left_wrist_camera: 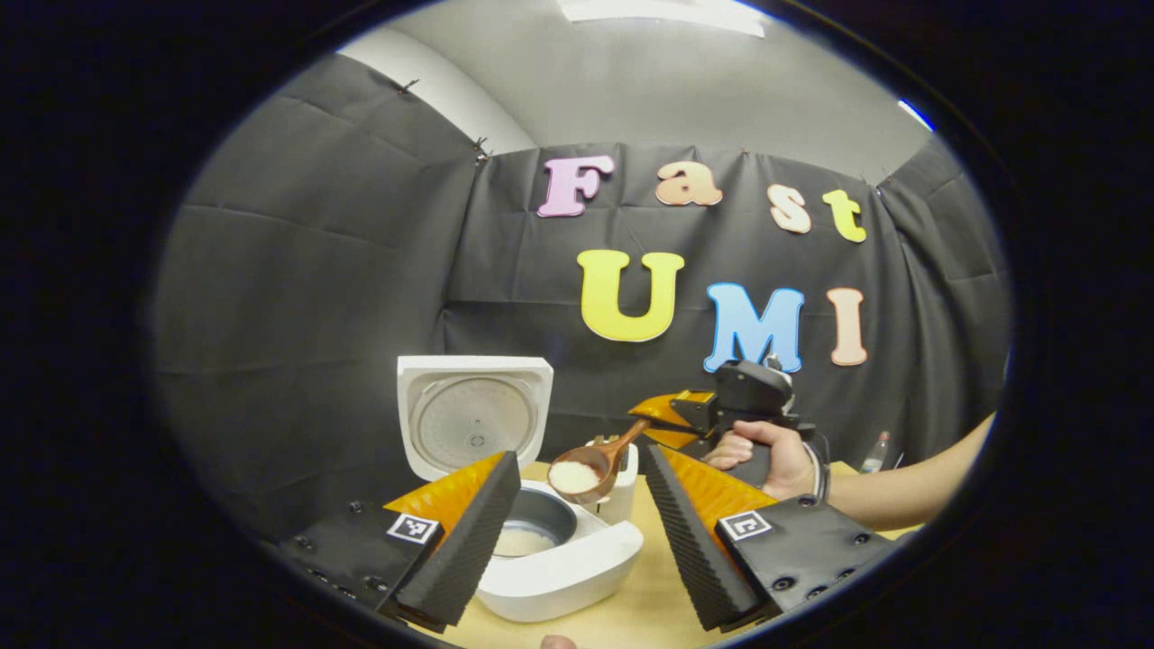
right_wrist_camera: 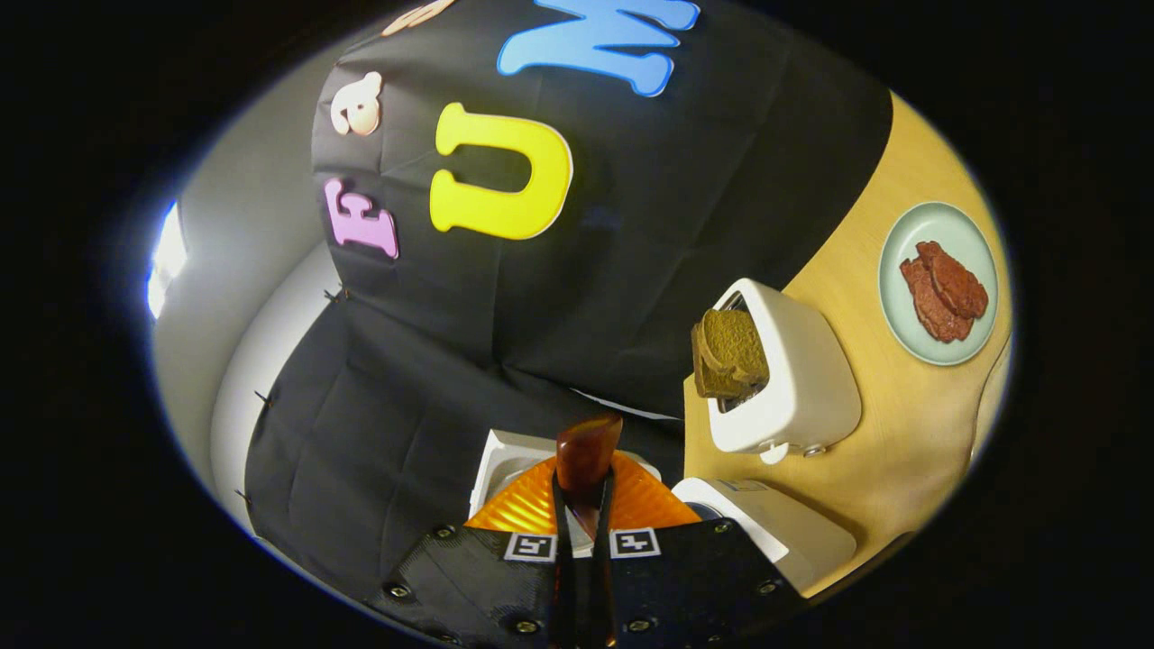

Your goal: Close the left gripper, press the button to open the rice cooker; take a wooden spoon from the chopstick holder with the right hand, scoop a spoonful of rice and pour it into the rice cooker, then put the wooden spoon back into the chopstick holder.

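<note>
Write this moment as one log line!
phase: pouring rice | right gripper: shut on wooden spoon | spoon: loaded, above rice cooker | cooker: open | left gripper: open

Your left gripper's (left_wrist_camera: 577, 532) near finger (left_wrist_camera: 460, 541) covers left part of rice cooker (left_wrist_camera: 563, 563) rim. Chopstick holder (left_wrist_camera: 622, 487) mostly hidden behind wooden spoon (left_wrist_camera: 590, 469) bowl. Small bottle (left_wrist_camera: 873, 453) past your forearm too small to tell.

In right gripper view, fingers (right_wrist_camera: 541, 509) hide spoon's handle; rice cooker there cut off by fingers, only white corners peeking out.

Black cloth wall (left_wrist_camera: 361, 270), grey ceiling (left_wrist_camera: 676, 81), wooden table (right_wrist_camera: 902, 433).
</note>
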A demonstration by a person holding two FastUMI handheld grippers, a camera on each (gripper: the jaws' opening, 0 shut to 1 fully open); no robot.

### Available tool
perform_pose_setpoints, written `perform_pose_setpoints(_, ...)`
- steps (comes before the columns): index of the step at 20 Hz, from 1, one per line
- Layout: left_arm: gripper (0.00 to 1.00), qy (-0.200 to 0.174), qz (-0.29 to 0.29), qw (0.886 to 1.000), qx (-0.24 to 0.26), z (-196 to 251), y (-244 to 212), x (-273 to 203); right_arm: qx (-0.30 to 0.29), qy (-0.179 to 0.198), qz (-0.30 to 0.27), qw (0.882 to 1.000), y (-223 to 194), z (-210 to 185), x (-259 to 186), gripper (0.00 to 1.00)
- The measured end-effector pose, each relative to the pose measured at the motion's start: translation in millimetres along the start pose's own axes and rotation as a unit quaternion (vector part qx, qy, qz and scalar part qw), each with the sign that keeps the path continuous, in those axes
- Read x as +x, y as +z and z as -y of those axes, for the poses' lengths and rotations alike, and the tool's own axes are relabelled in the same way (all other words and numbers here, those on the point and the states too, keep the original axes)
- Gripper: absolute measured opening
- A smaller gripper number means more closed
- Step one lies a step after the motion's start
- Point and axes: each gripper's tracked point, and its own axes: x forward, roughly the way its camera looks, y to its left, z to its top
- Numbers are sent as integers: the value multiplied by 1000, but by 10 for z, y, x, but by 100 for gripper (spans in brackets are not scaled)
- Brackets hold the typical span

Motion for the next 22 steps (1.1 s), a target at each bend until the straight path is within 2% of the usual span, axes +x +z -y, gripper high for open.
perform_pose_setpoints(4, 99, 19, -2, 1000, -5, -136, -13, -41, -55, -18, -38, 998, -349, 83, 341, 7)
perform_pose_setpoints(6, 99, 26, -1, 1000, -11, -178, 0, -82, -102, -38, -65, 992, -550, 181, 478, 7)
perform_pose_setpoints(8, 99, 29, 3, 999, -15, -192, 13, -119, -179, -52, -89, 978, -725, 238, 589, 7)
perform_pose_setpoints(10, 99, 34, 3, 999, -15, -216, 21, -146, -277, -63, -106, 953, -902, 246, 651, 7)
perform_pose_setpoints(13, 98, 40, 5, 999, -20, -227, 7, -189, -439, -71, -106, 890, -1146, 169, 676, 7)
perform_pose_setpoints(16, 99, 48, 9, 999, -22, -254, 18, -240, -570, -34, -113, 813, -1413, -8, 633, 7)
perform_pose_setpoints(20, 98, 62, 13, 997, -34, -323, 17, -303, -721, 35, -116, 683, -1741, -367, 398, 7)
perform_pose_setpoints(21, 97, 62, 15, 997, -39, -315, 11, -331, -733, 45, -122, 668, -1827, -420, 340, 7)
perform_pose_setpoints(22, 99, 62, 15, 997, -45, -313, 16, -352, -731, 55, -131, 668, -1893, -456, 276, 7)
